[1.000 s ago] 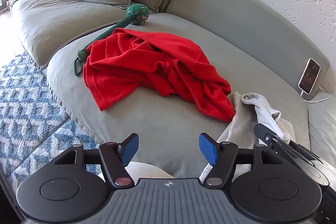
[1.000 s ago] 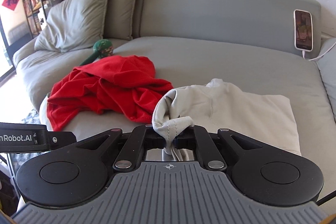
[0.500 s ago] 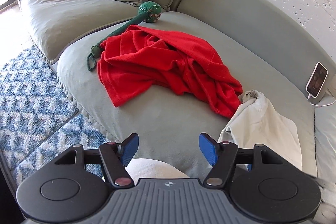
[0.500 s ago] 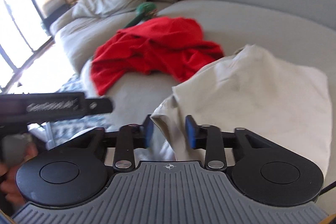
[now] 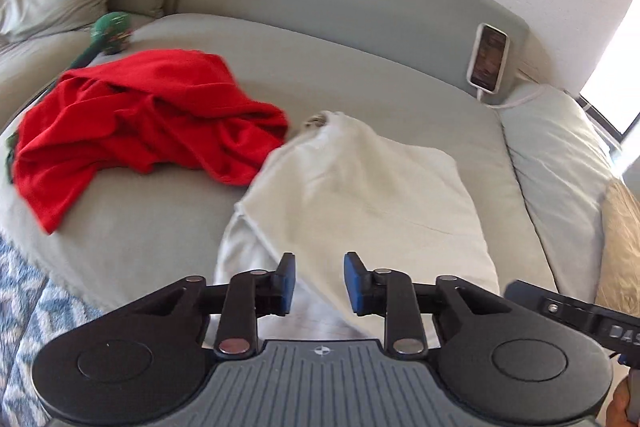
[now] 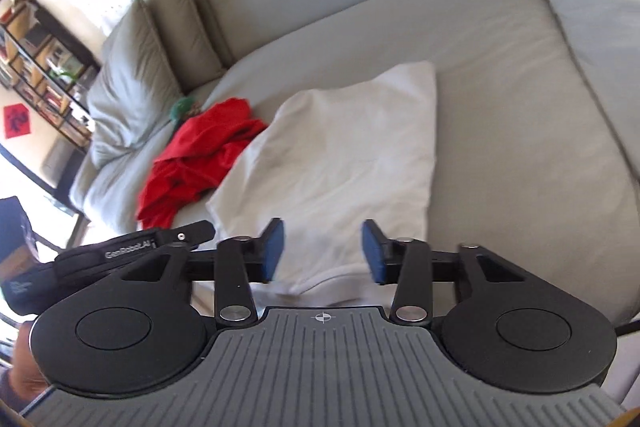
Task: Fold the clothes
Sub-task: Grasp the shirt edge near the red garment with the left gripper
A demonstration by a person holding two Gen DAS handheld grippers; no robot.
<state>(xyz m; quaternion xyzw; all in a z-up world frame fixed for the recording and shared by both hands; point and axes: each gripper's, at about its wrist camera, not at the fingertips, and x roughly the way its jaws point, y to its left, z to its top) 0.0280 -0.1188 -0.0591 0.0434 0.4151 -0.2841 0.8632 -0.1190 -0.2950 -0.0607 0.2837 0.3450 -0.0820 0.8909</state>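
Note:
A cream garment (image 5: 360, 195) lies spread on the grey sofa seat (image 5: 360, 87); it also shows in the right wrist view (image 6: 344, 155). A crumpled red garment (image 5: 140, 119) lies to its left, and shows in the right wrist view (image 6: 192, 163) too. My left gripper (image 5: 318, 283) is open over the cream garment's near edge, holding nothing. My right gripper (image 6: 322, 251) is open just above the same garment's near hem, holding nothing.
A green stuffed toy (image 5: 110, 33) lies behind the red garment. A phone (image 5: 488, 57) on a cable leans on the backrest. Grey pillows (image 6: 132, 95) stand at the left. A blue patterned rug (image 5: 20, 307) lies below the sofa edge. A light cushion (image 5: 560, 155) sits at the right.
My right gripper has let go of the cream garment and opened wide; the garment now lies flatter on the seat. My left gripper has swung right over the cream garment and narrowed somewhat.

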